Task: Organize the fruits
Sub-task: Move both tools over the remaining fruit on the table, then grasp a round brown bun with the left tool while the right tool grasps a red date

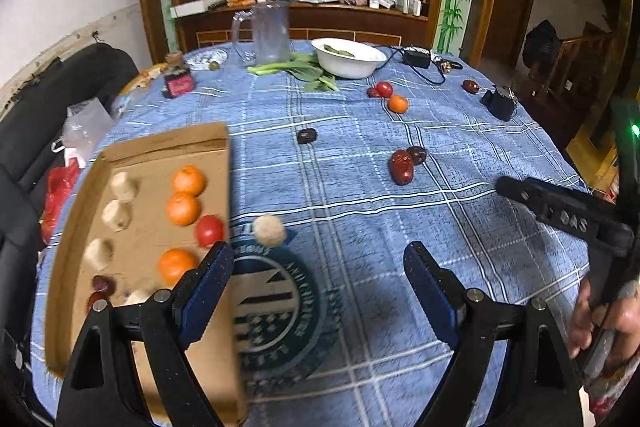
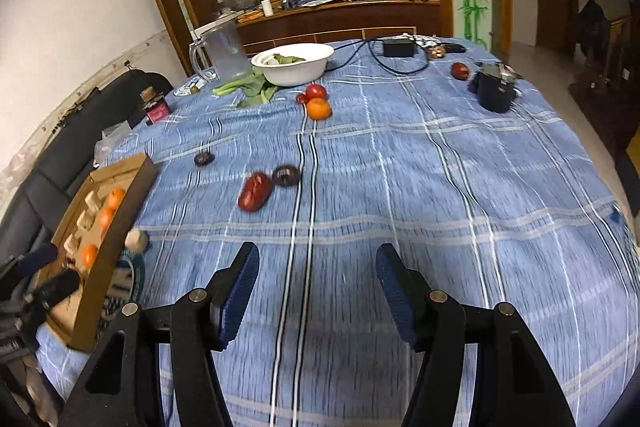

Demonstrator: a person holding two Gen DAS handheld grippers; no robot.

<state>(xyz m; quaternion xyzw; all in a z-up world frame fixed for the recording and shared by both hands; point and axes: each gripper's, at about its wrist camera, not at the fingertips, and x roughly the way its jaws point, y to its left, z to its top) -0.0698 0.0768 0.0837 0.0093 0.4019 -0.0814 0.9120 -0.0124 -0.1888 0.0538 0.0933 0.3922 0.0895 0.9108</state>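
The sorted fruit lay in the shallow brown cardboard tray (image 1: 132, 163): round orange mandarins (image 1: 189, 180), a red tomato (image 1: 209, 230), pale beige lumpy balls (image 1: 125, 185) and dark red dates, just left of and partly behind the left gripper (image 1: 320, 273)'s left finger. One more beige ball (image 1: 269, 230) sat on the blue checked tablecloth (image 1: 460, 211) just outside the tray wall, ahead of that finger. Both grippers were released and empty; the right gripper (image 2: 318, 275) stood less wide, with only bare cloth between its pads.

Ahead of both pairs of jaws, well apart, lay a wrinkled red date (image 2: 256, 191) touching a dark one (image 2: 286, 175); farther still, a tomato and mandarin (image 2: 319, 108) near the white bowl (image 2: 294, 69).

This looked like a gap between placements. Next, a gripper would need to straddle a loose fruit, probably the nearby ball or the red date, then close gently.
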